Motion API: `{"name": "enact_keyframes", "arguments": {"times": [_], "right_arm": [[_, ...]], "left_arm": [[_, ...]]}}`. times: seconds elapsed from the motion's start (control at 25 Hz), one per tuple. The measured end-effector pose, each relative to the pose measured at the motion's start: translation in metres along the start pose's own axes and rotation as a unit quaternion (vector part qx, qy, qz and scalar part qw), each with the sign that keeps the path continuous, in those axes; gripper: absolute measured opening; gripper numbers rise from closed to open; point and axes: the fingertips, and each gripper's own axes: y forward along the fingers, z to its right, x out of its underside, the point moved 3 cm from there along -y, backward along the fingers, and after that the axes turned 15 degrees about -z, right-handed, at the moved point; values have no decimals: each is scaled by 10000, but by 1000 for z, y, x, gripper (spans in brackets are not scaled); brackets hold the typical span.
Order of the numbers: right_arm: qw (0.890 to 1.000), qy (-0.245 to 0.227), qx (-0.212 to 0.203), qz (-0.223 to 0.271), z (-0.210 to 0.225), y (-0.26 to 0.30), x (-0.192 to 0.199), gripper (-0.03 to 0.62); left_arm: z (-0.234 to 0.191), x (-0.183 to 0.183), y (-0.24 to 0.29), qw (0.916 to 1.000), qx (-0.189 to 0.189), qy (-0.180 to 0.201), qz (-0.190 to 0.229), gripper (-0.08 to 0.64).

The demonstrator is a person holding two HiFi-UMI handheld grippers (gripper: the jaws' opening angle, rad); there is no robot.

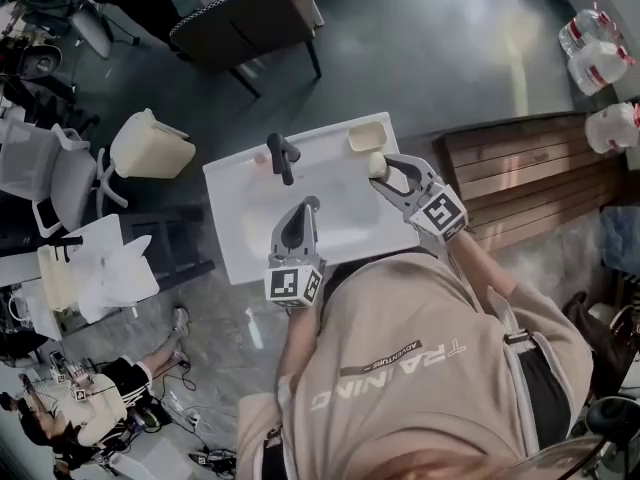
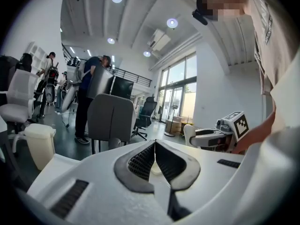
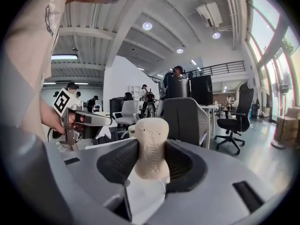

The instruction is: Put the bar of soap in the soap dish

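Observation:
A cream bar of soap [image 1: 377, 164] is pinched upright in my right gripper [image 1: 384, 174], just in front of the cream soap dish [image 1: 366, 136] at the back right corner of the white sink [image 1: 240, 243]. In the right gripper view the soap [image 3: 151, 137] stands between the dark pads, with the right gripper [image 3: 151, 150] shut on it. My left gripper [image 1: 310, 206] hovers over the basin, shut and empty. In its own view the left gripper [image 2: 154, 146] shows closed pads, and the right gripper [image 2: 213, 137] and the soap [image 2: 188, 135] appear ahead of it.
A black faucet [image 1: 283, 158] rises at the sink's back edge. A beige bin [image 1: 150, 146] and white chairs stand to the left, a dark chair [image 1: 250, 18] behind, a wooden bench [image 1: 530, 173] to the right. Water bottles [image 1: 598, 53] sit at the far right. A person [image 1: 90, 403] sits at the lower left.

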Motion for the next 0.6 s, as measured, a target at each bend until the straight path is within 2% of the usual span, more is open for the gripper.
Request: {"name": "enact_keyframes", "arguments": {"times": [0.2, 0.36, 0.6], "right_arm": [[9990, -65, 333, -305, 6, 12, 4, 176], [9922, -358, 495, -1082, 24, 31, 27, 176], [9727, -1315, 545, -1832, 48, 64, 38, 176]], "left_arm": [[-16, -8, 6, 9994, 162, 271, -111, 11], [-19, -9, 18, 9982, 402, 396, -190, 11], [-31, -7, 22, 9984, 413, 277, -257, 11]]}}
